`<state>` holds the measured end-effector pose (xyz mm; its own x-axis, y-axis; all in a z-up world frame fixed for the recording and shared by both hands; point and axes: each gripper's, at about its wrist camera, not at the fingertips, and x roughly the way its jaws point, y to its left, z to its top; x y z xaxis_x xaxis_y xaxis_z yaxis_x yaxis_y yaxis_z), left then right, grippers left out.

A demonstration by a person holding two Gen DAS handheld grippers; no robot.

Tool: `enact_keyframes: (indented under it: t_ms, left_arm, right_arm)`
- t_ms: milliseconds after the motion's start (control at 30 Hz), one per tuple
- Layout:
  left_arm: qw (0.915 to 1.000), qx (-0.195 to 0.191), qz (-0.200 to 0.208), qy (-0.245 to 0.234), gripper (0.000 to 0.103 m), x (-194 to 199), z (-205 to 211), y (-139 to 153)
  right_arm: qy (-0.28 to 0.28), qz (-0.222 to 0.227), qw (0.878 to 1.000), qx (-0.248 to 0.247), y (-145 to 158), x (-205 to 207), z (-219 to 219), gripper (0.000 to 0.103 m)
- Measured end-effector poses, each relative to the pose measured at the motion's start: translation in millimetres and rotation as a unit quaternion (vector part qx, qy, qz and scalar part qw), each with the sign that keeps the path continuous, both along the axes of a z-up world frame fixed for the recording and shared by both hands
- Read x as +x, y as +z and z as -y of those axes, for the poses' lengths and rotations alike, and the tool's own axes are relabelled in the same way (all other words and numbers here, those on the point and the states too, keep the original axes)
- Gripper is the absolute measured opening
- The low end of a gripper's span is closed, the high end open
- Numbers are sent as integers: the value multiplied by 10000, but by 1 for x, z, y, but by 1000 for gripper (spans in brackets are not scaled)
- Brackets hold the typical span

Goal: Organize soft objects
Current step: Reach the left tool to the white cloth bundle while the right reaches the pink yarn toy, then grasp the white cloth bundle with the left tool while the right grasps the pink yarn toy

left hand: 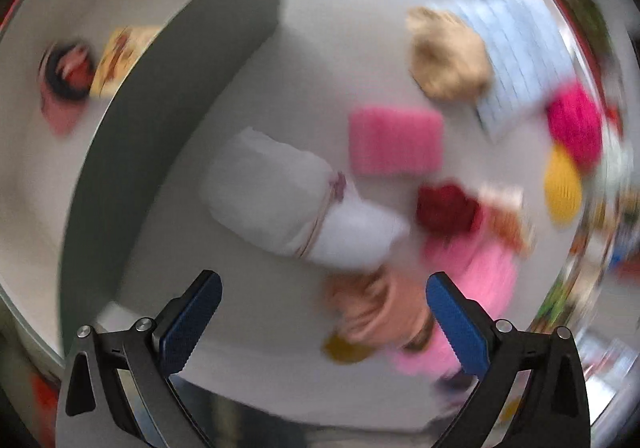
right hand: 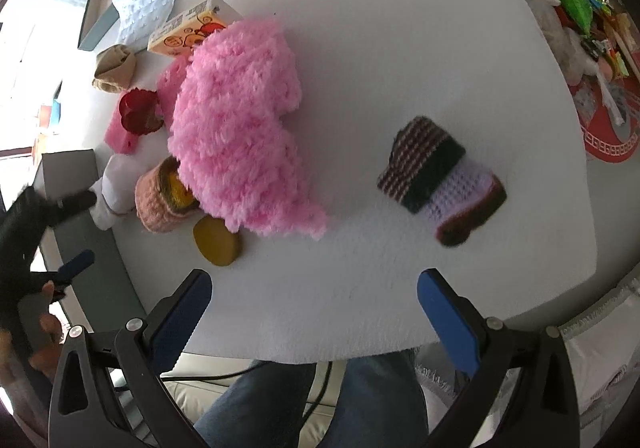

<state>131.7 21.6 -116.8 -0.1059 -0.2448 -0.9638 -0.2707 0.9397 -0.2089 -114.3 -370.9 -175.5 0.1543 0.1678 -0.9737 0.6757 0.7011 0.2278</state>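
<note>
Claws: two, the left claw and the right claw, both wide, empty.
Fluffy pink cloth: one, counter centre.
Striped knit piece: one, three o'clock.
Yellow disc: one, seven o'clock.

The left wrist camera looks steeply down on the desk from above, blurred. The right wrist camera sits low at the near edge, facing across the desk, closer in. Both catch the fluffy pink fabric and the white pouch.
</note>
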Motion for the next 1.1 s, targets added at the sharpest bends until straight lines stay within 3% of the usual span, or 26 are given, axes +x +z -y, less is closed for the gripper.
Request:
enact_keyframes:
  t_ms: [133, 267, 433, 633, 867, 1100]
  left_arm:
    - [9977, 289, -73, 616, 103, 6, -4, -11]
    - [9926, 284, -244, 1157, 103, 5, -12, -27]
    - [9881, 345, -298, 1471, 103, 7, -19, -41]
    - [9842, 422, -495, 1648, 103, 4, -18, -63]
    - [9859, 1066, -260, 1260, 103, 2, -4, -69]
    - [9873, 991, -5, 1242, 103, -5, 3, -71]
  right_arm:
    - [115, 44, 9999, -22, 4, 6, 4, 103]
    - [184, 90, 9997, -142, 9, 19, 10, 103]
    - [183, 115, 9996, -163, 4, 58, 17, 103]
    - [200, -144, 9997, -73, -23, 93, 19, 103]
    - [445, -772, 9958, -212, -61, 112, 19, 103]
    - [902, -1169, 9877, -519, -68, 127, 7, 103]
